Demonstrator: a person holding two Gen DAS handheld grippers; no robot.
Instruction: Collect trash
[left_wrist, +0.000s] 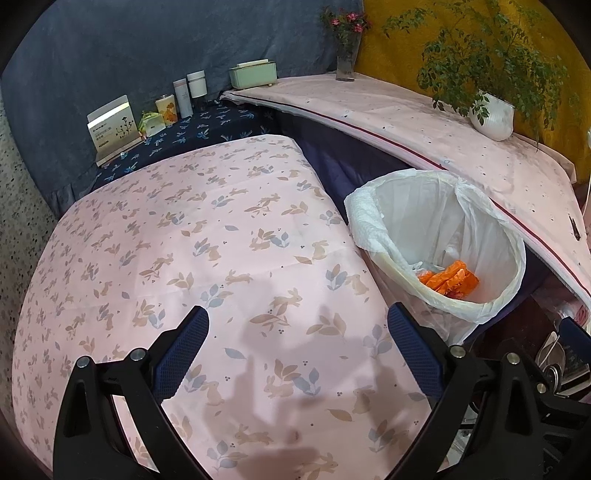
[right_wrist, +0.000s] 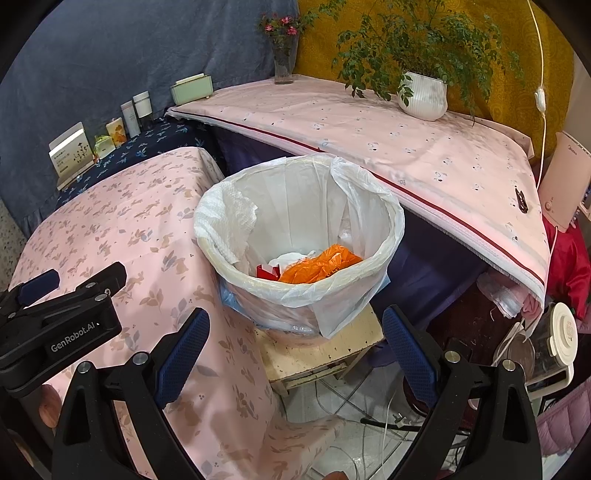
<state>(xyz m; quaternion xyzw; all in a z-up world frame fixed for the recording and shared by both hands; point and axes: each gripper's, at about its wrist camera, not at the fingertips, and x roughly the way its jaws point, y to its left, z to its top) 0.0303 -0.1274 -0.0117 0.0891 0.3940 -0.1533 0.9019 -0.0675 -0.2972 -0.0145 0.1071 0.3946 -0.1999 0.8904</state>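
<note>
bin (right_wrist: 295, 236): upright, white liner over rim, on small stool beside pink-clothed table | trash inside: orange wrapper (right_wrist: 317, 267), red scrap (right_wrist: 267, 272), white paper (right_wrist: 288, 260) | paper towel (right_wrist: 225, 218): draped over left rim

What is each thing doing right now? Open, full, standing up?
Left tongs: open, empty, over the pink cloth.
Right tongs: open, empty, in front of the bin.
Bin: upright, lined, trash at the bottom.
Orange wrapper: crumpled in the bin.
Paper towel: draped over the bin's rim.
Vase: upright, holding flowers.

Left claw (left_wrist: 297, 325) agape, empty; right claw (right_wrist: 295, 326) likewise.
</note>
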